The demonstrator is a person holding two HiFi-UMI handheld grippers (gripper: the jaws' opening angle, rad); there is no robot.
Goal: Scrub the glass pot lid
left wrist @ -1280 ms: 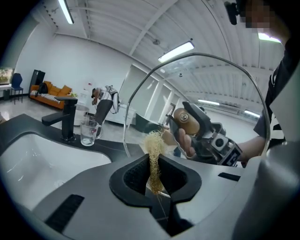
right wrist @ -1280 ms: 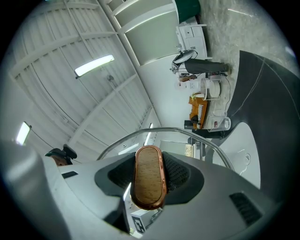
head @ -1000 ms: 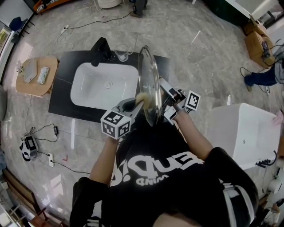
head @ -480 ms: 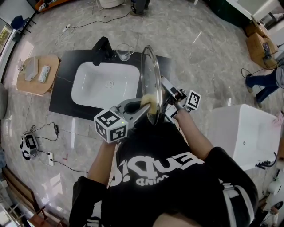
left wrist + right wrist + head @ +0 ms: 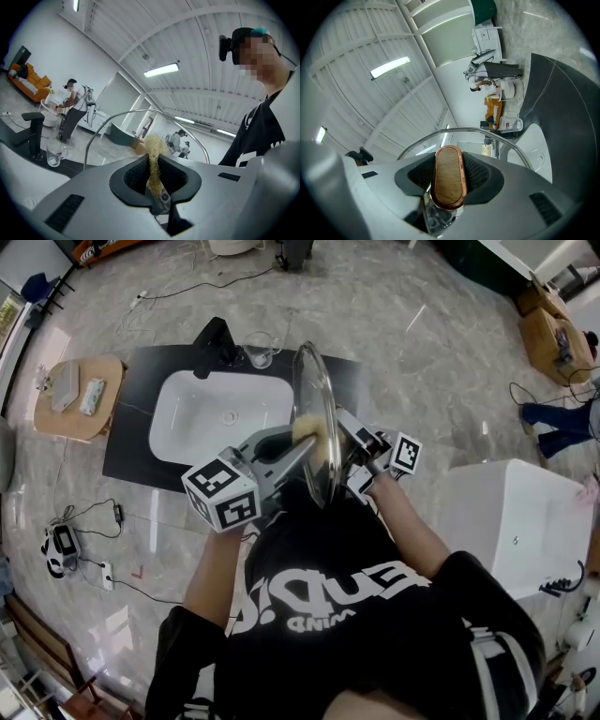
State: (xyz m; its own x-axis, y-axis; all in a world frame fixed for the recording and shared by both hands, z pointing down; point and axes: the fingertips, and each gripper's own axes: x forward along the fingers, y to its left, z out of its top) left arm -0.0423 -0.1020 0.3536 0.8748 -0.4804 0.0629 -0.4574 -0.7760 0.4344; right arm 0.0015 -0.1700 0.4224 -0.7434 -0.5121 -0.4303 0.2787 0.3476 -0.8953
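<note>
Glass pot lid [image 5: 316, 395]: on edge between my two tongs, held up over the desk [image 5: 131, 446].
Lid knob [image 5: 448, 176]: wood with a copper rim, clamped tight in my right tongs [image 5: 449, 164].
Scrubber [image 5: 152, 143]: pale fibrous wad pinched in my closed left tongs [image 5: 153, 168], its tip against the glass.
Sink [image 5: 187, 432]: white basin below my left tongs.
Faucet [image 5: 214, 341], glass mug [image 5: 258, 351]: beyond both tongs, at the sink's far edge.

Pinches a straw-coloured scrubber [image 5: 152, 147] tight between the jaws of the left gripper [image 5: 292, 448], held level, forearm reaching forward over the counter's [image 5: 131, 442] near edge. Clamps a wooden handle [image 5: 448, 176] in the right gripper [image 5: 352, 435], tipped slightly upward, elbow bent.
</note>
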